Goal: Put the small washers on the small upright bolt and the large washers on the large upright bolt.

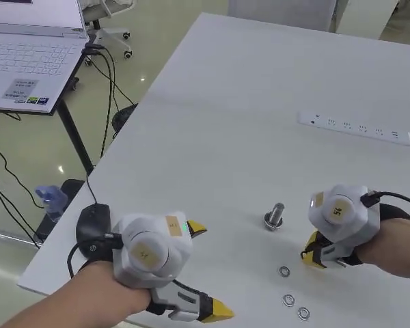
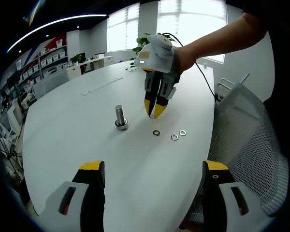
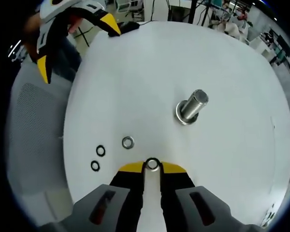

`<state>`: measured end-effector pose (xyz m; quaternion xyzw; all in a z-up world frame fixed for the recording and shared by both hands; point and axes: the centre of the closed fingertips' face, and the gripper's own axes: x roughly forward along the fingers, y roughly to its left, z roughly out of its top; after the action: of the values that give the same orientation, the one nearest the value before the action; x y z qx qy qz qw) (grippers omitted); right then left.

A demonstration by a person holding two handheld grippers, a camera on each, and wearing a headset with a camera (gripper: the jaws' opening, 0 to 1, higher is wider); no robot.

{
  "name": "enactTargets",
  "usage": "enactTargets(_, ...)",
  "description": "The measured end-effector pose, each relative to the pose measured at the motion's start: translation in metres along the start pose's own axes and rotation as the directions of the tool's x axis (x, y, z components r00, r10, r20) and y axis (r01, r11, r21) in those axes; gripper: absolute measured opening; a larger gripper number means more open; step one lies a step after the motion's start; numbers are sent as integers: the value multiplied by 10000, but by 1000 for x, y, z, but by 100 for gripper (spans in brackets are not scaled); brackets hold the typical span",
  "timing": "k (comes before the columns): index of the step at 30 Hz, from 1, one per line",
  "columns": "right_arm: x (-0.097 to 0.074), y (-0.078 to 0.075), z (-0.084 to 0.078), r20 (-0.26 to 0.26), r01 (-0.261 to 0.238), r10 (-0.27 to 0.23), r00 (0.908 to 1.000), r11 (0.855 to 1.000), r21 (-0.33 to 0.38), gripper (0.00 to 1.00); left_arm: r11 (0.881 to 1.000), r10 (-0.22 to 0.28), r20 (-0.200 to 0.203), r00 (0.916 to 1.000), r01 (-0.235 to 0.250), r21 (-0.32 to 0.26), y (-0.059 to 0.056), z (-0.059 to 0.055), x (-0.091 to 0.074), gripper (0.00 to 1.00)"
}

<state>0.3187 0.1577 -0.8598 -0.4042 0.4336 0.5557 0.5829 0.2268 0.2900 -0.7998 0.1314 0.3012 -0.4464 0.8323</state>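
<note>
Pickup step - right tool [image 3: 152,167] nearly shut, tips pinching one washer [image 3: 152,164]; whether it has left the table [image 3: 135,67] I can't tell. Next, probably: carry it to the upright bolt [image 3: 192,107] nearby, centre the hole over the shank, release. Three loose washers [image 3: 128,142] lie just beside the tool, by the table's near edge. Left tool [image 2: 153,169] is wide open and empty.

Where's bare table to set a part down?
Bare: table from the bolt up to the power strip, and left of that. Crowded: near edge, three washers between left hand-held gripper and right hand-held gripper, shut on a fourth washer.
</note>
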Motion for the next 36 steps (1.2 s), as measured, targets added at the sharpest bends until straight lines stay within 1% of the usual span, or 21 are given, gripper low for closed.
enactTargets(5, -16, -2, -4, 70, 44, -47, 10000, 9995, 328, 12, 10000, -50, 15, 10000, 50, 38, -1, 2, 3, 83)
enactTargets(9, -24, -3, -10, 83, 113, -118, 9999, 9987, 491, 12, 9999, -84, -4, 10000, 84, 81, -1, 4, 6, 83)
enactTargets(19, -40, -5, -27, 68, 292, -299, 9995, 9958, 869, 12, 9999, -89, 34, 10000, 88, 133, 2, 8, 7, 82)
enactTargets(24, -46, -7, -38, -26, 360, -359, 9994, 9934, 1091, 12, 9998, -88, 21, 10000, 88, 167, 2, 9, 8, 82)
enactTargets(33, -58, -15, -57, -220, 598, -572, 9981, 9876, 1454, 12, 9998, -74, 2, 10000, 74, 170, 3, 10, 9, 82)
enactTargets(36, -64, -22, -65, -267, 743, -709, 9971, 9841, 1614, 12, 9999, -63, 20, 10000, 63, 155, 4, 11, 9, 83)
